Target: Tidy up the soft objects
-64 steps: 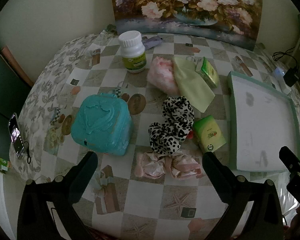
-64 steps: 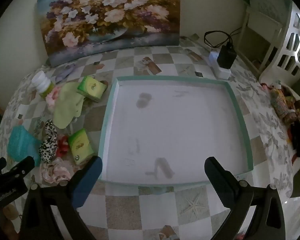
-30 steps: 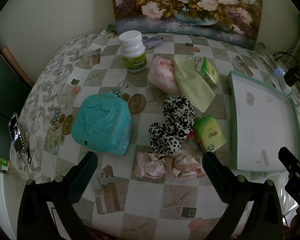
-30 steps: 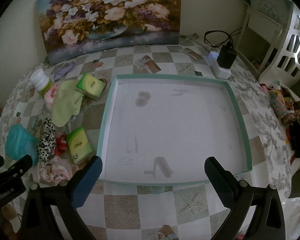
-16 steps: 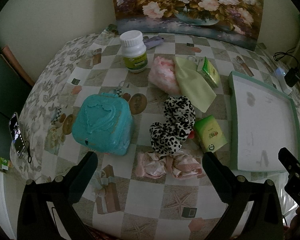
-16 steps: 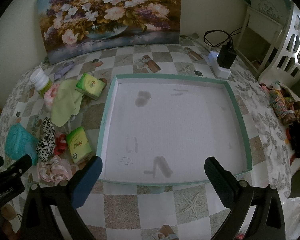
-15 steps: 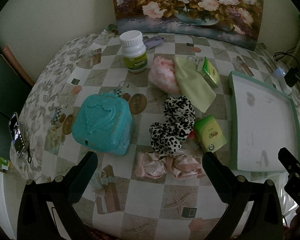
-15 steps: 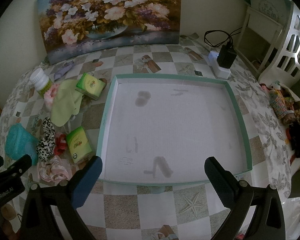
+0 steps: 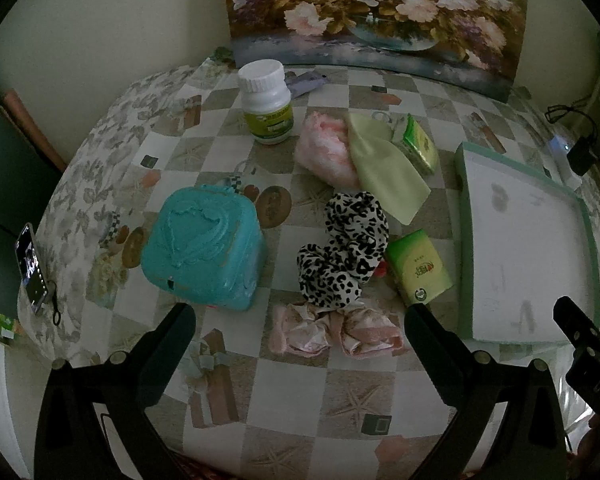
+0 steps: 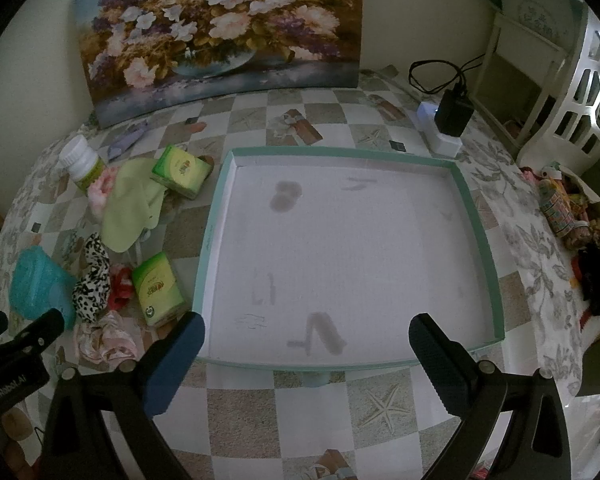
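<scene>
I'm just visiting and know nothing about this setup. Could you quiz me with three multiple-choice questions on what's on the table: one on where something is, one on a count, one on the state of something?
1. Where does the leopard-print scrunchie lie?
A. Inside the tray
B. Between the teal case and a green tissue pack
C. On top of the white bottle

2. How many green tissue packs are on the table?
A. One
B. Two
C. Four

3. What is the state of the tray?
A. Holding nothing
B. Half filled with cloth
C. Covered by a lid

Answers:
1. B, the left wrist view shows it on the tablecloth with the case on one side and the pack on the other.
2. B, one lies by the scrunchie, another by the pale green cloth.
3. A, only its stained white floor shows, and both the left hand-held gripper and the right hand-held gripper are open with nothing in them.
</scene>
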Motion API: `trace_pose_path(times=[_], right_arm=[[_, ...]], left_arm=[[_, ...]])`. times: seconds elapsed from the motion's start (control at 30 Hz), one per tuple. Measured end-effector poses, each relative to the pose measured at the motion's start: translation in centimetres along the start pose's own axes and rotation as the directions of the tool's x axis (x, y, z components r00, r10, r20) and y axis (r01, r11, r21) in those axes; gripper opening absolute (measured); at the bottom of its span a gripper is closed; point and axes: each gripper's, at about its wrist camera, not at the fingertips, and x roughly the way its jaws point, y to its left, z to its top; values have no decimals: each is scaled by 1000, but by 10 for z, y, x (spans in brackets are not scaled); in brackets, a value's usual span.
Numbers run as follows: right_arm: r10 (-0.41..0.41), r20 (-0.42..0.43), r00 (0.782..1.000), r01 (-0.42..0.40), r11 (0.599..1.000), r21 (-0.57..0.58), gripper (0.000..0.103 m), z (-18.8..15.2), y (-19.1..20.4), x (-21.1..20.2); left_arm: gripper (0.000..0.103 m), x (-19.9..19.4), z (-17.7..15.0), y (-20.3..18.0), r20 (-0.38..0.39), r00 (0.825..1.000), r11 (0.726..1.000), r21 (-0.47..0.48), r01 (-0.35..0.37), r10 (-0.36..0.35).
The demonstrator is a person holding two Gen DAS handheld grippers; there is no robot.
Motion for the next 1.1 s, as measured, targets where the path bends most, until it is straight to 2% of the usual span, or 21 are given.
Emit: trace_pose_path(times=[0.17, 0.3, 0.47, 0.57, 0.7, 0.73, 0.77, 1.0, 1.1], right_arm=[[3, -3, 1000, -3, 1000, -9, 103, -3, 1, 2], [5, -9, 1000, -5, 1000, -19, 103, -1, 3, 3], [20, -12, 1000, -20, 999, -43, 103, 1, 9, 2], [66, -12, 998, -67, 995, -72, 103, 3, 18, 4], [161, -85, 983, -172, 974, -149, 103, 3, 42, 21], [171, -96, 981, -185, 969, -161, 103, 2, 47, 24], [188, -64, 980, -197, 962, -189, 103, 0, 52, 27], [271, -92, 958, -286, 925, -249, 103, -3, 82, 39], [262, -84, 962, -275, 918, -285, 103, -1, 89, 42]], left_arm=[[103, 0, 0, 1, 1, 1000, 1000, -15, 27, -27], [103, 0, 1, 4, 9, 996, 996, -37, 86, -86], [103, 5, 1, 10, -2, 994, 990, -85, 110, -111], [103, 10, 0, 17, -21, 995, 987, -130, 98, -102], [103, 21, -2, 29, -60, 992, 977, -193, 95, -108], [103, 24, -3, 32, -68, 991, 972, -213, 98, -115], [103, 27, -3, 35, -73, 990, 968, -229, 98, -118], [103, 42, -7, 48, -109, 981, 940, -320, 121, -164], [103, 49, -7, 46, -122, 975, 935, -328, 136, -185]])
